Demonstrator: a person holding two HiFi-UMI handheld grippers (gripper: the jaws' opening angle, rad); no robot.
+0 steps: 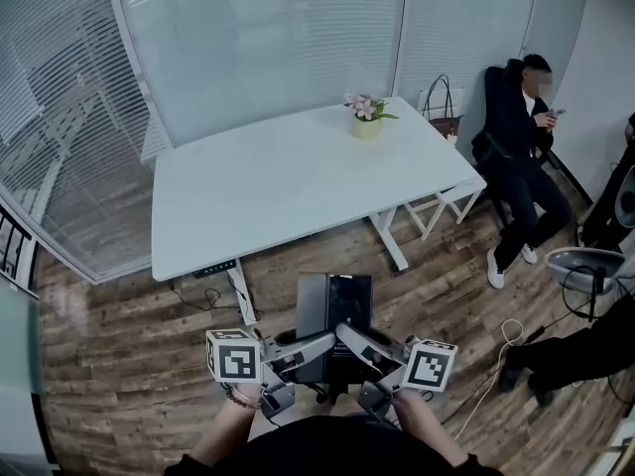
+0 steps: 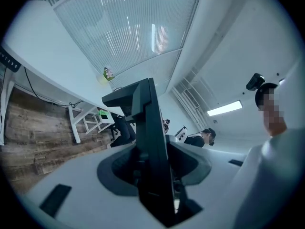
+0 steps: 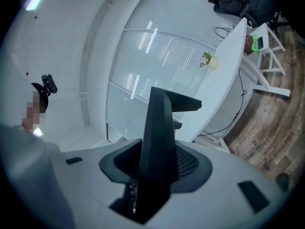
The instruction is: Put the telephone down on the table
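A black desk telephone (image 1: 333,317) hangs over the wooden floor, short of the near edge of the white table (image 1: 288,181). My left gripper (image 1: 319,343) is shut on its left side and my right gripper (image 1: 349,337) is shut on its right side. In the left gripper view the telephone (image 2: 150,142) stands edge-on between the jaws, filling the gap. In the right gripper view the telephone (image 3: 159,142) likewise fills the gap between the jaws. The table (image 3: 224,70) lies ahead and off to the right in that view.
A small yellow pot with pink flowers (image 1: 366,115) stands at the table's far right. A seated person (image 1: 521,137) is to the right of the table, beside a white stool (image 1: 442,201). More people and a round-based stand (image 1: 590,266) are at the right edge. Cables (image 1: 203,291) trail under the table.
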